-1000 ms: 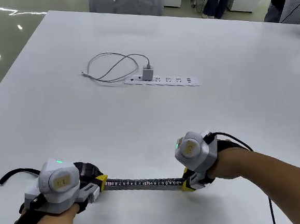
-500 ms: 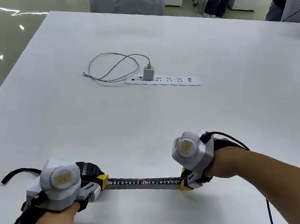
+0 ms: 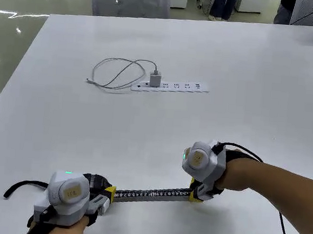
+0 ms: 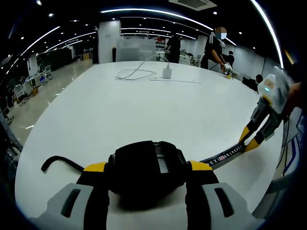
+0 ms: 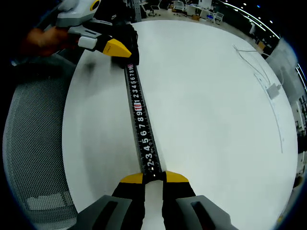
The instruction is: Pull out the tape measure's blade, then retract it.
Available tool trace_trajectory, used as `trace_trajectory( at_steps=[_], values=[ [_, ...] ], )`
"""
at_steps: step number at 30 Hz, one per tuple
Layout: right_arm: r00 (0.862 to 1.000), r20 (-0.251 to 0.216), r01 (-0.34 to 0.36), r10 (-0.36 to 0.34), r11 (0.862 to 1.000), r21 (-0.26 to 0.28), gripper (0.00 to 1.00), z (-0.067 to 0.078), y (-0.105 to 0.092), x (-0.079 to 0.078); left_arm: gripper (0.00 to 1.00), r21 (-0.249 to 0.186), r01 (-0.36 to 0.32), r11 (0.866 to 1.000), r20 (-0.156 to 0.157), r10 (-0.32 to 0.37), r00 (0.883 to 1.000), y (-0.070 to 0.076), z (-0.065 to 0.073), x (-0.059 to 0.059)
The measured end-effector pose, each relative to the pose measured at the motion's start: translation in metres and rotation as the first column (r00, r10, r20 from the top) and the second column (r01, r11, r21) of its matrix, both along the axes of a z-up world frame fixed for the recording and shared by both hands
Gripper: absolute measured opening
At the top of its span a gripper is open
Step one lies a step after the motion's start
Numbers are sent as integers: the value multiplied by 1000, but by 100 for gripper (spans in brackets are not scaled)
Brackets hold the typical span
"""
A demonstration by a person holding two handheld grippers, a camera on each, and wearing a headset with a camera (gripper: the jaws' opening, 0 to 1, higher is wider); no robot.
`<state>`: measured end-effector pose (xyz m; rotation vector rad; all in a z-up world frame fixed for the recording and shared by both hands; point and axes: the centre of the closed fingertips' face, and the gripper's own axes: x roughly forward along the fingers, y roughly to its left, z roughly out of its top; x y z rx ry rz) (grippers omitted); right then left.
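A black tape measure case (image 4: 146, 170) sits between the yellow-tipped jaws of my left gripper (image 3: 100, 195), which is shut on it near the table's front edge. Its wrist strap (image 3: 21, 186) trails to the left. The blade (image 3: 151, 193) runs rightward along the tabletop, its numbered face up (image 5: 140, 128). My right gripper (image 3: 197, 193) is shut on the blade's free end (image 5: 153, 177). In the right gripper view the case (image 5: 125, 42) lies at the far end of the blade. In the left gripper view the right gripper (image 4: 252, 140) pinches the blade (image 4: 223, 156) at the right.
A white power strip (image 3: 172, 86) with a plugged-in charger (image 3: 155, 79) and a looped white cable (image 3: 115, 71) lies at mid-table. People stand beyond the table's far edge (image 4: 213, 45). A mesh chair seat (image 5: 36, 153) sits beside the table in the right gripper view.
The blade's pulled-out span has shortened a little: the left gripper with the case now sits slightly further right, closer to the right gripper. The head camera has shifted slightly.
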<state>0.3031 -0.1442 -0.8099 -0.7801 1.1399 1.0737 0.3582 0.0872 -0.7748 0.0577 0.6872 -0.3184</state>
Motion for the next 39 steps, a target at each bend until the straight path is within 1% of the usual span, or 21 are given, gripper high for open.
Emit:
trace_trajectory(
  at_steps=[2,4,5,8,10,11,13,15,17,18,20,22,24,25,27,30,33,36,39],
  values=[
    [1000,4,9,-9,1000,6,8,0,0,0,60,2,-1,1000,-2,1,1000,0,0,0],
    [1000,10,20,-21,1000,15,8,0,1,0,60,7,1,1000,16,-1,1000,0,0,-1],
    [1000,10,25,-25,1000,17,8,0,1,0,60,6,3,1000,17,-3,1000,0,0,0],
    [1000,5,16,-16,1000,4,8,0,2,1,60,4,7,1000,4,-7,1000,0,0,1],
    [1000,2,18,-18,1000,-5,8,1,3,1,60,9,16,1000,9,-16,1000,0,0,1],
    [1000,5,20,-20,1000,-5,8,1,3,1,60,13,15,1000,4,-15,1000,0,-1,0],
    [999,25,28,-28,1000,8,8,1,3,0,60,11,7,1000,-4,-7,1000,0,0,1],
    [998,24,51,-52,998,21,8,2,3,0,60,12,11,1000,-6,-11,1000,0,-1,2],
    [999,21,49,-49,999,19,8,1,4,1,60,15,15,1000,3,-15,1000,0,-1,2],
    [999,19,36,-37,999,10,8,1,5,1,60,13,14,1000,5,-14,1000,0,-1,2],
    [999,8,32,-32,999,1,8,0,6,2,60,12,18,1000,-6,-18,1000,0,-1,2],
    [999,1,33,-33,999,-3,8,0,6,2,60,16,27,1000,-6,-27,1000,-1,-1,2],
    [999,13,33,-33,999,-8,8,1,8,0,60,16,26,1000,-1,-26,1000,-1,-1,1],
    [999,20,42,-42,999,-3,8,1,9,1,60,19,21,1000,2,-21,1000,-1,-1,1],
    [998,17,53,-53,999,3,8,1,9,2,60,18,16,1000,-1,-16,1000,-1,-1,3],
    [999,13,41,-41,999,1,8,1,9,2,60,17,17,1000,-2,-17,1000,-1,-1,2],
    [999,5,50,-50,999,1,9,1,10,2,60,16,19,1000,-10,-19,1000,-1,-1,2],
    [999,-1,38,-38,999,3,9,1,10,3,60,16,21,1000,-13,-21,1000,-1,-2,2],
    [998,-1,55,-55,998,6,9,1,11,3,60,17,26,1000,-9,-26,1000,-2,-1,2]
  ],
)
